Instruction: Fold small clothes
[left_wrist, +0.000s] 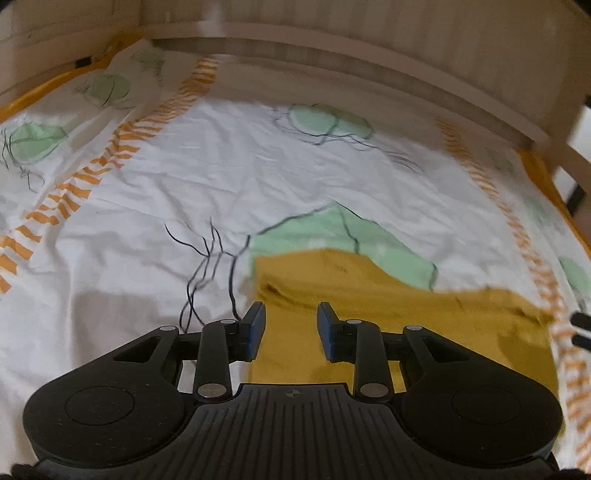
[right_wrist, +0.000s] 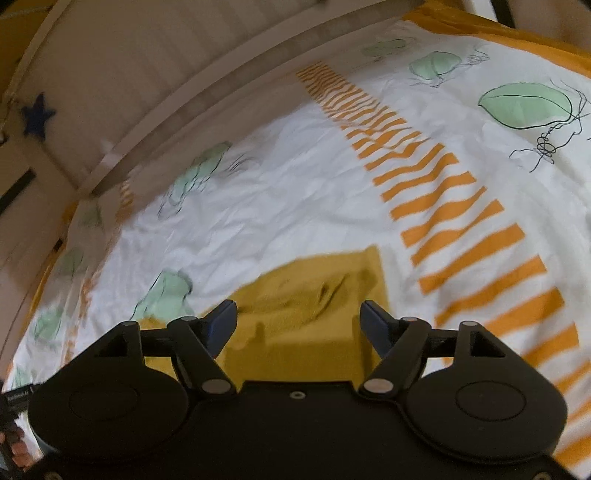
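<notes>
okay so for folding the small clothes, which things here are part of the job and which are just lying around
Part of the job:
- yellow garment, lying on the bed
- left hand-held gripper, open, empty
- right hand-held gripper, open, empty

Just there:
- patterned bedsheet
- headboard
- blue star

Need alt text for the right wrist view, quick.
Open right gripper hovers over a mustard cloth, nothing between its fingers. The cloth lies on a white bedsheet printed with orange stripes and green leaves.
</notes>
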